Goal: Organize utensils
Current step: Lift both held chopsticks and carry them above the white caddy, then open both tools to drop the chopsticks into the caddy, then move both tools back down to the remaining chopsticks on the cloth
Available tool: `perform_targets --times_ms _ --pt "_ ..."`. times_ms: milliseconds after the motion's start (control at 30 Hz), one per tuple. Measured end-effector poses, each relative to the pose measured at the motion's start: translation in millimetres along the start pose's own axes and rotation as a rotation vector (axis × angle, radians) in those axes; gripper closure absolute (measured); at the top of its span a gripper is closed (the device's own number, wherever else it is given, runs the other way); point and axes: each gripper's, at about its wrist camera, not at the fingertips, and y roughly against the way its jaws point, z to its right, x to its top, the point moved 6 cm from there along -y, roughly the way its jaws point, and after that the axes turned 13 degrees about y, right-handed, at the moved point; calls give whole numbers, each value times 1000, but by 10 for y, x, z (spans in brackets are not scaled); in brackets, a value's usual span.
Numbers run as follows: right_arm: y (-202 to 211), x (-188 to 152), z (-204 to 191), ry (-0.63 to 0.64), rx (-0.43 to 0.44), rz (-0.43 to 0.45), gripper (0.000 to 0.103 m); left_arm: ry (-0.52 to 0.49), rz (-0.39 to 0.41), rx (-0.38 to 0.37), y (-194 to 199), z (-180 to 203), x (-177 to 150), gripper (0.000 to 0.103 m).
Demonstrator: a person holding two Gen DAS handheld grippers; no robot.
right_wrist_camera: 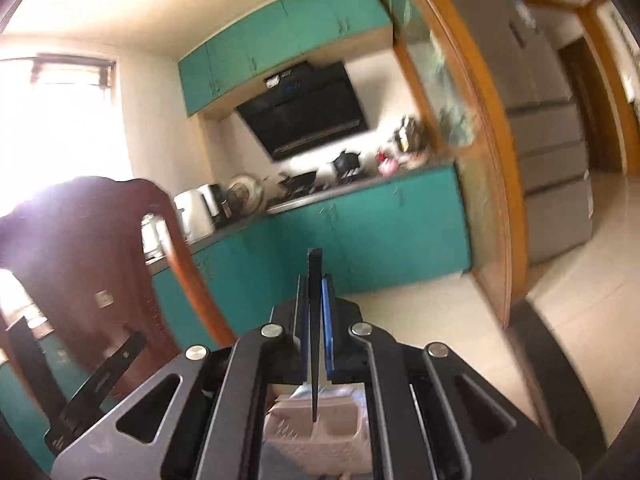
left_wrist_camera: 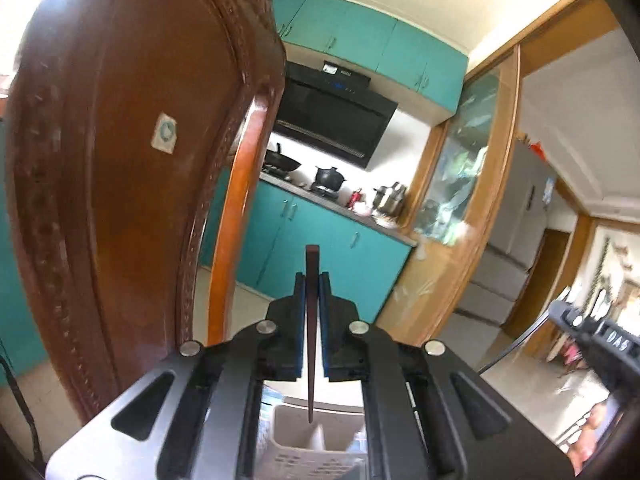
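Note:
In the left wrist view my left gripper (left_wrist_camera: 312,280) is shut on a dark brown chopstick (left_wrist_camera: 311,392). The stick runs along the blue pads (left_wrist_camera: 325,320); its thick end pokes out past the fingertips and its thin tip hangs over a white perforated utensil holder (left_wrist_camera: 298,454) below. In the right wrist view my right gripper (right_wrist_camera: 316,282) is shut on a black chopstick (right_wrist_camera: 315,396), held the same way above the white holder (right_wrist_camera: 340,436). Each gripper shows at the edge of the other's view: the right gripper (left_wrist_camera: 592,340) and the left gripper (right_wrist_camera: 96,384). Both point roughly level, toward the kitchen.
A carved brown wooden chair back (left_wrist_camera: 120,160) (right_wrist_camera: 80,248) stands close on the left. Beyond are teal cabinets (left_wrist_camera: 320,240), a counter with pots (left_wrist_camera: 328,180) and a kettle (right_wrist_camera: 196,216), a black range hood (left_wrist_camera: 332,120), a glass sliding door (left_wrist_camera: 460,184) and a grey fridge (right_wrist_camera: 540,140).

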Motion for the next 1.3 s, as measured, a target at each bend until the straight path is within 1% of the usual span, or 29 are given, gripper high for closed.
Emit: perform_targets --times_ms 133,267,400,500,533,567,600,633,667,767,833,900,967,1000,1033,1067,1100,1133,1167,1233,1300 --pt "-381 -363 -24 29 -5 -81 96 -27 -69 45 -262 -81 -256 96" --pt "-649 -772 -34 43 -18 -155 96 -57 -115 74 -393 -152 -456 96" --pt "-753 -998 -59 37 -7 -205 96 -88 -156 82 -488 -165 -580 96" --pt "-744 -1074 -65 43 -17 -228 96 -105 -172 84 -523 -161 -629 96" --pt "-726 -1084 -62 40 -17 -233 94 -107 -175 84 -522 -158 -639 95" --pt "-684 -1092 -43 32 -17 -230 90 -109 -178 84 -549 -142 -643 91" --pt "-649 -1074 -27 28 -19 -223 80 -110 -181 79 -531 -145 -653 85" --pt "-597 -1073 -10 27 -23 -216 69 -109 -184 76 -507 -154 -661 81" --pt "-514 -1064 20 26 -33 -205 66 -106 -186 75 -480 -169 -667 77" --pt "-254 -1052 98 16 -42 -176 62 -100 -197 72 -334 -246 -680 73" --pt "-22 -1100 176 4 -53 -156 56 -109 -222 75 -214 -312 -756 72" --pt "186 -1237 270 -4 -76 -161 55 -134 -279 87 -110 -394 -930 71" --pt "300 -1432 351 -14 -104 -190 55 -182 -357 107 -68 -486 -1198 72" --pt "317 -1616 399 -22 -122 -239 54 -220 -414 118 -77 -536 -1387 72" --pt "293 -1821 427 -28 -128 -306 54 -259 -500 128 -99 -611 -1657 72" --pt "257 -1991 429 -29 -120 -363 54 -275 -548 127 -114 -649 -1805 71" --pt "175 -2275 399 -21 -82 -468 54 -300 -633 134 -136 -726 -2071 71" --pt "106 -2546 361 -13 -52 -563 54 -318 -689 153 -149 -796 -2252 71" --pt "65 -2775 333 -11 -48 -635 54 -333 -755 173 -161 -876 -2462 72" --pt "23 -3081 258 -23 -25 -720 54 -332 -822 175 -158 -947 -2677 71" --pt "-18 -3257 158 -31 10 -763 54 -346 -875 190 -164 -993 -2852 72"
